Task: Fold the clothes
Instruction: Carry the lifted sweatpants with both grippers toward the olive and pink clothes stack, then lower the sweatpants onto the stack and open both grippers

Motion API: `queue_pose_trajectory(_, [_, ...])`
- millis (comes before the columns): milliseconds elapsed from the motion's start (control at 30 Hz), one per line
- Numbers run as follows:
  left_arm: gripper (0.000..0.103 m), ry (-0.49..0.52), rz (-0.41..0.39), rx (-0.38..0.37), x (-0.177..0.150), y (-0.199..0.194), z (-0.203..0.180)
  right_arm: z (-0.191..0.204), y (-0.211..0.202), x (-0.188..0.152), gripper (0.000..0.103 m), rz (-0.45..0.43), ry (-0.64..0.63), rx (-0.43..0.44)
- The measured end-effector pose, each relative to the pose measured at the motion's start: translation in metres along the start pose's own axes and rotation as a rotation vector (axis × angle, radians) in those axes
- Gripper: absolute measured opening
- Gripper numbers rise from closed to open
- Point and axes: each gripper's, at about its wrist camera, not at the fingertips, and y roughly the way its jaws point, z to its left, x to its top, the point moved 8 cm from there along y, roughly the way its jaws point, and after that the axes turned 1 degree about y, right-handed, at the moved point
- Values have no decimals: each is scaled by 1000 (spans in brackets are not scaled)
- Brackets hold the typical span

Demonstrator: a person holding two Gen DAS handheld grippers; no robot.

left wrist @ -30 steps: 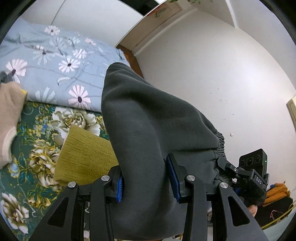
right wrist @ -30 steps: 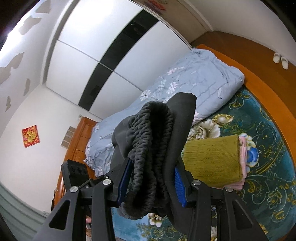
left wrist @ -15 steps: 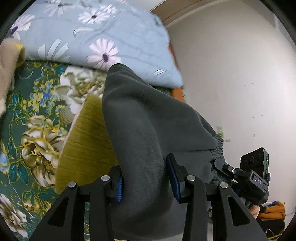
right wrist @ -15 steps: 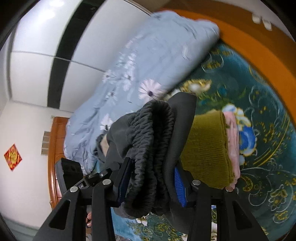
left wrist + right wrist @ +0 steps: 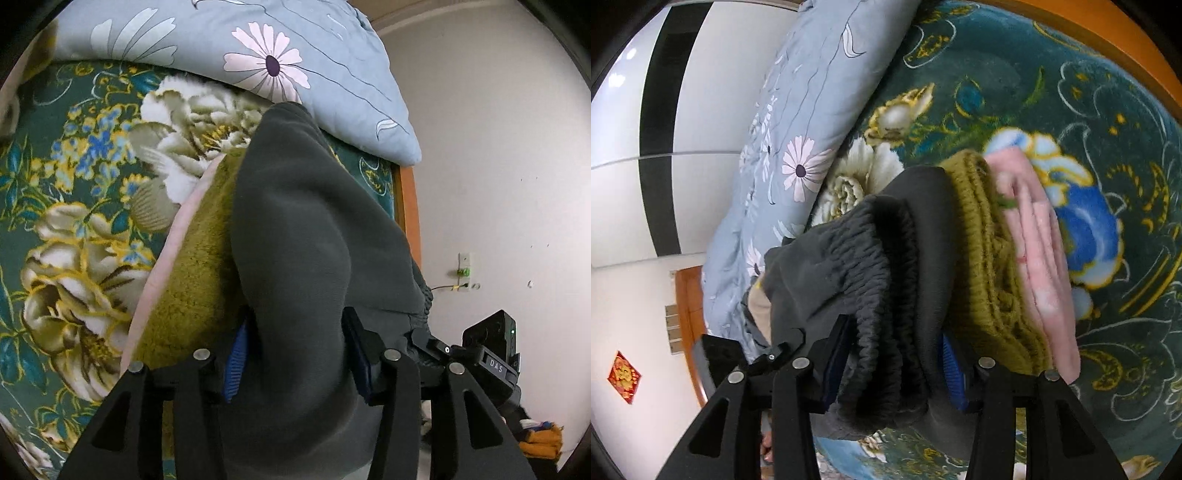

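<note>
A folded dark grey pair of sweatpants (image 5: 306, 236) is held between both grippers. My left gripper (image 5: 295, 347) is shut on its smooth folded end. My right gripper (image 5: 890, 354) is shut on its ribbed elastic waistband end (image 5: 875, 266). The pants hang right over a stack of folded clothes on the bed: an olive knit sweater (image 5: 982, 266) on top of a pink garment (image 5: 1041, 258). The sweater (image 5: 192, 280) and the pink edge (image 5: 162, 258) also show in the left wrist view, just left of the pants.
The stack lies on a dark green floral blanket (image 5: 74, 177). A light blue daisy-print quilt (image 5: 258, 55) is bunched behind it. The bed's orange wooden edge (image 5: 1108, 40) runs on the right. White wall (image 5: 498, 166) and wardrobe doors (image 5: 701, 92) lie beyond.
Both grippers have lowered and tilted down with the grey pants, bringing them from up in the air to just over the olive sweater on the stack.
</note>
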Motion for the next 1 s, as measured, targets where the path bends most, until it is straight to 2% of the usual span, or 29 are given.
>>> queue_pose_trajectory(167, [48,-4,-84,-12,-5,-42,-8,23,-26,-7,52,-1,-102,-62])
queue_pose_trajectory(233, [48,18,-123,-7,-7,-61,-13,28,-45,-8,52,-49,-156,-124])
queue_pose_trajectory(300, [48,64,-148,-3,-11,-72,-23,41,-64,-13,52,-106,-211,-148])
queue_pose_trajectory(433, [48,207,-99,-28,-23,-62,-57,76,-69,-34,52,-109,-317,-98])
queue_pose_trajectory(533, [49,300,-52,41,-31,-40,-64,84,-40,-51,52,-38,-414,-124])
queue_pose_trajectory(600, [49,269,-35,48,-30,-26,-53,70,-22,-52,50,-19,-427,-205])
queue_pose_trajectory(667, [49,209,-23,4,-28,-18,-42,48,-10,-48,49,-21,-389,-256])
queue_pose_trajectory(767, [44,193,-22,8,-26,-11,-34,35,-7,-45,48,-39,-358,-246])
queue_pose_trajectory(1000, [44,199,-12,57,-24,7,-26,30,10,-39,50,-27,-352,-275])
